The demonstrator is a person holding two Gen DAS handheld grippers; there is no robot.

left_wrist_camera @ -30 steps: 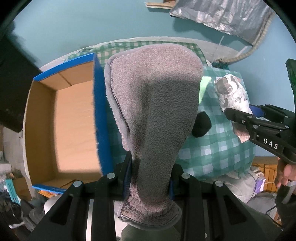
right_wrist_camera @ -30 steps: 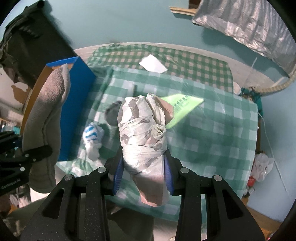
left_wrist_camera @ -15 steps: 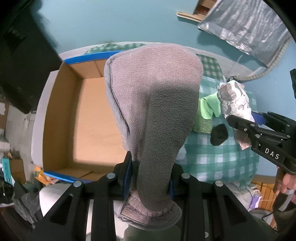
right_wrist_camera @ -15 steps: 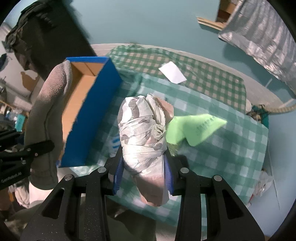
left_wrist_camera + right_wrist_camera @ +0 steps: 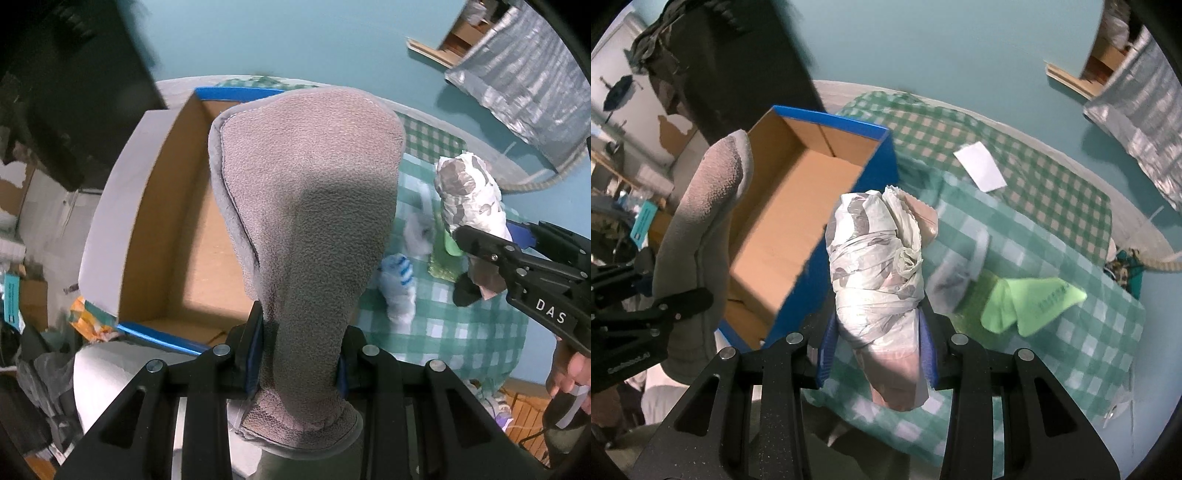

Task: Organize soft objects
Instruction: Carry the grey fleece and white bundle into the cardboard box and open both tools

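My left gripper (image 5: 300, 363) is shut on a grey fleece piece (image 5: 306, 221) and holds it upright over the near edge of an open cardboard box with blue sides (image 5: 173, 236). It also shows in the right wrist view (image 5: 701, 229). My right gripper (image 5: 877, 356) is shut on a white-and-grey patterned cloth bundle (image 5: 875, 258), held above the green checked tablecloth (image 5: 1052, 266) beside the box (image 5: 798, 199). The bundle also shows in the left wrist view (image 5: 469, 195).
On the cloth lie a white-and-blue sock (image 5: 397, 284), a black sock (image 5: 465, 291), a lime green cloth (image 5: 1030, 299), a white-grey item (image 5: 956, 269) and a white paper (image 5: 979, 166). A dark object (image 5: 738, 55) stands behind the box. Clutter lies at the left.
Both grippers have moved left toward the box with their loads. The box now fills more of both views, and the grey fleece is above its near edge.
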